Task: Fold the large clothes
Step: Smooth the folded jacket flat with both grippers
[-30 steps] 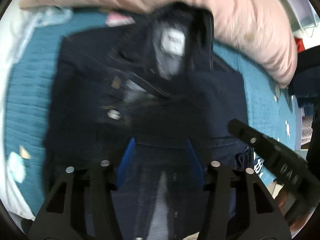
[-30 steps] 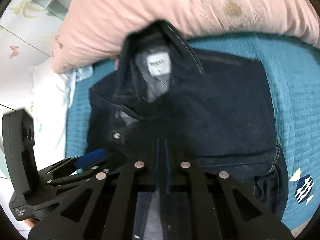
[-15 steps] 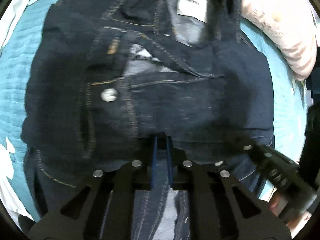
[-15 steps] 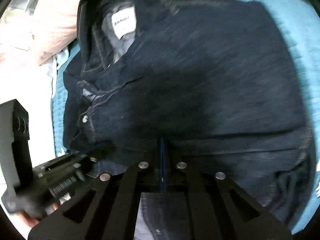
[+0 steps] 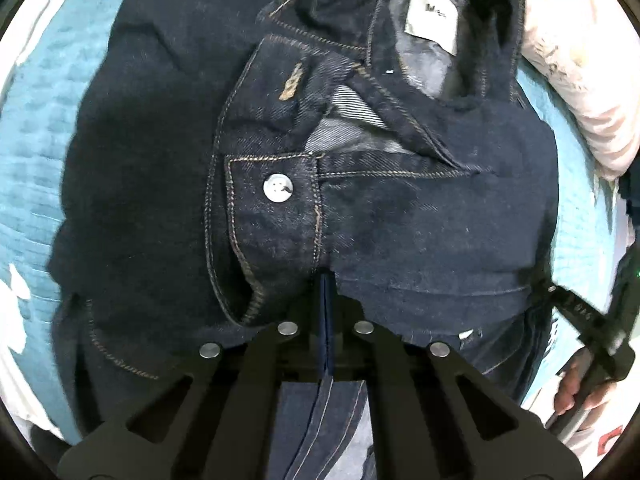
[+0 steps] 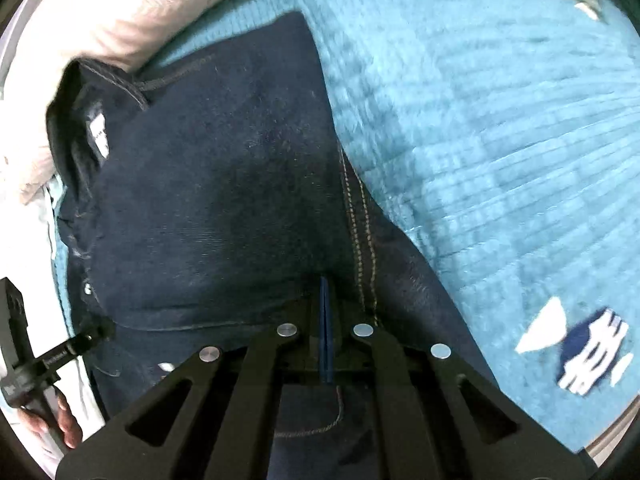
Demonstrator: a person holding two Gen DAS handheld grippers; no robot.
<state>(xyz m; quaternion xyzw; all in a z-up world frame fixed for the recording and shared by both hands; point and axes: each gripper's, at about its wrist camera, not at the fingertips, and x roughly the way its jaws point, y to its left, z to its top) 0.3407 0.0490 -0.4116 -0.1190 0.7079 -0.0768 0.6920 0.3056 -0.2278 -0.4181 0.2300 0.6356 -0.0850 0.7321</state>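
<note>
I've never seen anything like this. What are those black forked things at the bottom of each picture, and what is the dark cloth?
There is no robot here. A person holds a pair of hand-held tongs in each hand, and a wide-angle camera on each looks forward along its two fingers. One picture comes from the left tongs, the other from the right tongs. The dark cloth is a denim jacket with a pale button and a white neck label, lying on a teal bedspread beside a pink pillow. Both tongs are shut on the jacket's near edge. The person's hand shows too.
</note>
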